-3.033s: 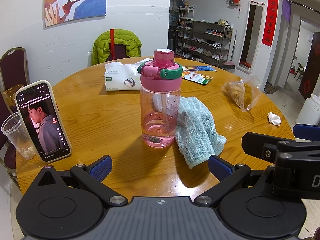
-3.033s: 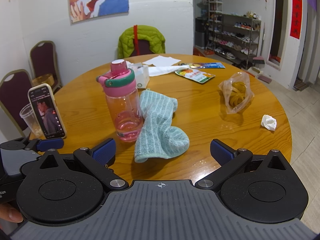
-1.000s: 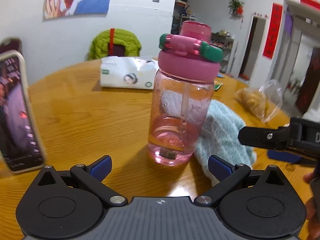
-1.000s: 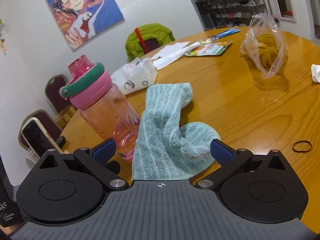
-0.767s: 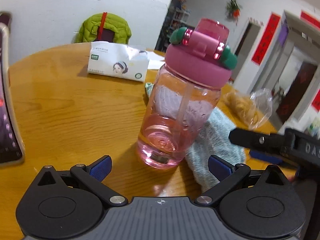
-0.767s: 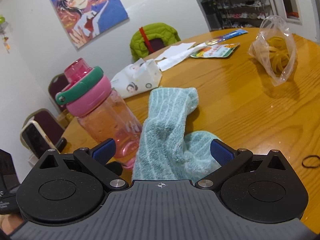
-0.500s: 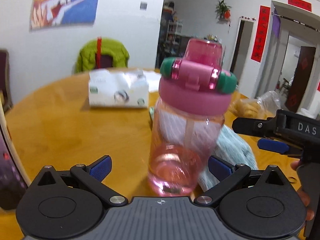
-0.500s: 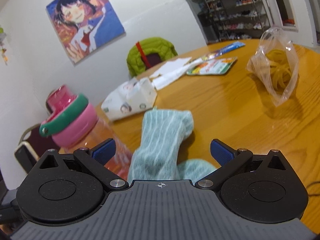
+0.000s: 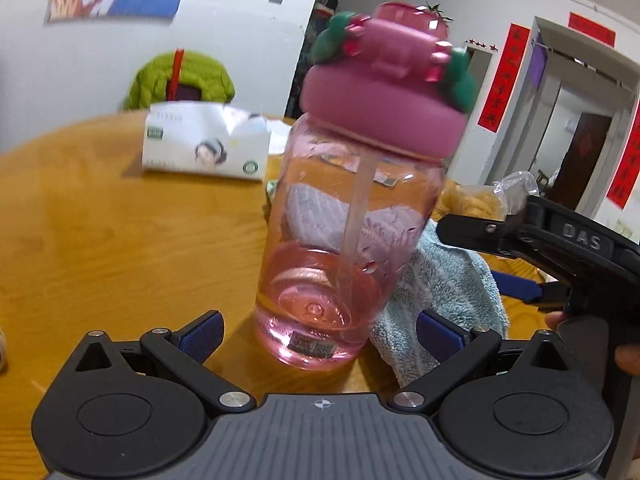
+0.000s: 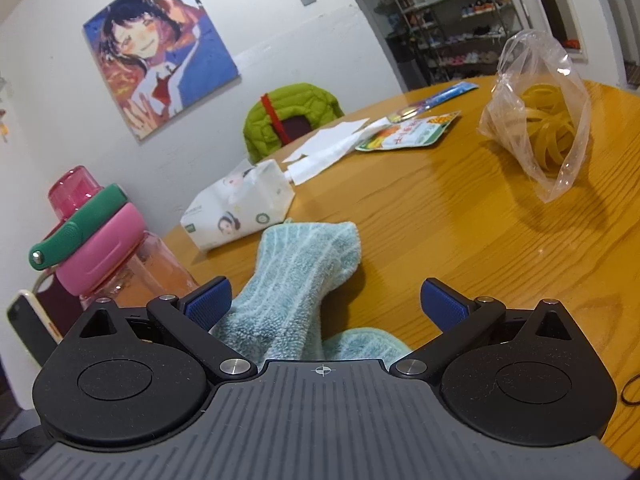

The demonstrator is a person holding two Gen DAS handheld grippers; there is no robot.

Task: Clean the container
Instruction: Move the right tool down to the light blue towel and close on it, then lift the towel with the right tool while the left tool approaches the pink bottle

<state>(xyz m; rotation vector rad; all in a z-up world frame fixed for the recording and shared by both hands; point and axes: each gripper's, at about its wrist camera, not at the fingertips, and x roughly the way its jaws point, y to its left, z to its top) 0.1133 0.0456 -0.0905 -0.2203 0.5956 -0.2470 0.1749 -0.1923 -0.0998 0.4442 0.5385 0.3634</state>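
A pink bottle (image 9: 352, 216) stands on the round wooden worktop (image 9: 120, 240), right in front of the left gripper (image 9: 320, 330). The left gripper is spread wide, with one blue pad (image 9: 200, 330) on each side of the bottle's bottom, and the pads are not touching it. The bottle has a pink lid (image 9: 384, 92) with green bits on it and a straw inside. A little water sits at the bottom. A soft blue-green towel (image 9: 444, 280) lies just beside the bottle, on its right, and seems to touch it. The right gripper (image 10: 326, 306) is spread wide too, and it holds nothing. It sits low over the towel, and the towel's raised fold pokes up between its fingers. From the right wrist camera, the bottle is at the left edge, beside a phone (image 10: 30, 328). Farther back on the worktop are a white tissue pack (image 10: 236, 208), some papers (image 10: 332, 144), and a clear bag of yellow rubber bands (image 10: 540, 128). A green jacket (image 10: 292, 114) hangs on a chair behind the worktop, and a picture (image 10: 160, 52) is on the wall.
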